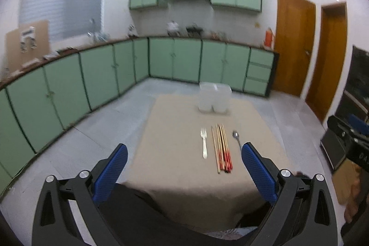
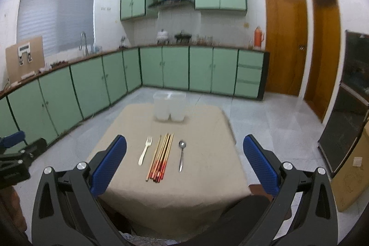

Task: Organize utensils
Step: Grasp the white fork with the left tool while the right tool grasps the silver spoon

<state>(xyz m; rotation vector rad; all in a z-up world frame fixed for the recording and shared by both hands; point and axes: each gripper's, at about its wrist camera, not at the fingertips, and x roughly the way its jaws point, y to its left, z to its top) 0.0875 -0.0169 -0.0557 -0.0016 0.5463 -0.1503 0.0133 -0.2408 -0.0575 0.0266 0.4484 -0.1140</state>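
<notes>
A white plastic fork [image 1: 204, 143] [image 2: 145, 150], a bundle of several wooden chopsticks with red ends [image 1: 221, 148] [image 2: 161, 157] and a metal spoon [image 1: 237, 139] [image 2: 182, 153] lie side by side on a table with a beige cloth [image 1: 184, 176] [image 2: 203, 176]. A translucent two-compartment holder [image 1: 215, 97] [image 2: 170, 105] stands at the table's far edge. My left gripper [image 1: 184, 151] is open and empty, held above the near table edge. My right gripper [image 2: 184, 142] is open and empty, also short of the utensils.
Green kitchen cabinets [image 2: 175, 68] line the far and left walls. Two wooden doors [image 2: 286, 43] are at the right. A cardboard box [image 2: 352, 170] and a dark panel [image 2: 341, 135] stand right of the table. The other gripper shows at each view's edge [image 1: 350, 142] [image 2: 13, 158].
</notes>
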